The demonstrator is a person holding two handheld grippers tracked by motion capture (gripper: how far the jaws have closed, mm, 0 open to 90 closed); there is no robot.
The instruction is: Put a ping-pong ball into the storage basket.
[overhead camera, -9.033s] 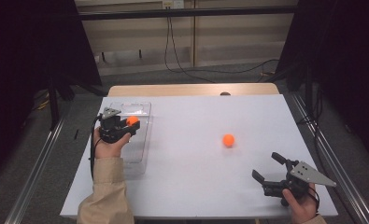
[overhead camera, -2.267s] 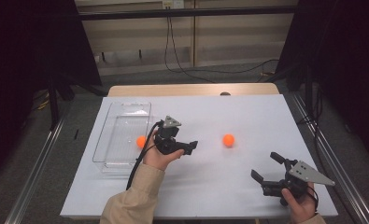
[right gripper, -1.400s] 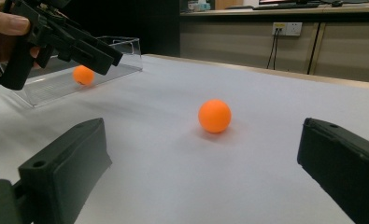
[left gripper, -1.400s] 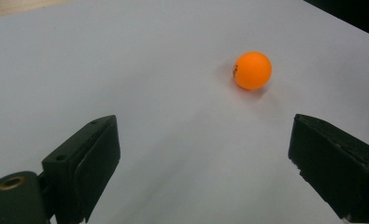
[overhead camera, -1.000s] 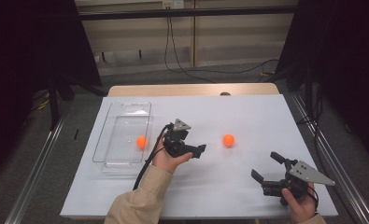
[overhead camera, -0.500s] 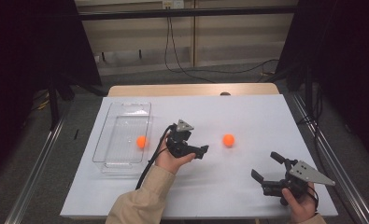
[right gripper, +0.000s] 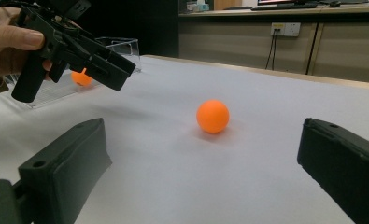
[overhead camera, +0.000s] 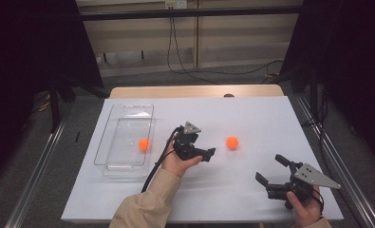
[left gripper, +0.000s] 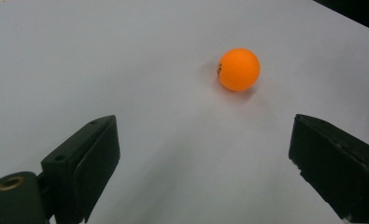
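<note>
From the high view I see a white table [overhead camera: 251,118] with my left gripper [overhead camera: 205,154] near the middle of the frame, held in a hand whose beige sleeve comes up from the bottom edge. Its jaws are spread wide with nothing between them, and they point right toward an orange ball [overhead camera: 232,142] that sits on the bare tabletop just right of centre, close to the jaw tips but not touching them. In the left gripper view, that ball [left gripper: 238,69] lies in the upper middle of the frame, ahead of the two black jaws and apart from both. A clear plastic tray [overhead camera: 110,147] rests at the left of the table, and a second orange ball [overhead camera: 144,144] lies inside it, toward its right wall. My right gripper [overhead camera: 271,172] sits at the lower right of the high view, well apart from the loose ball, its jaws also spread and holding nothing. In the right gripper view, the loose ball [right gripper: 212,116] is at the centre of the frame between and beyond the open jaws, with the left gripper [right gripper: 109,65] hovering at the upper left.
</note>
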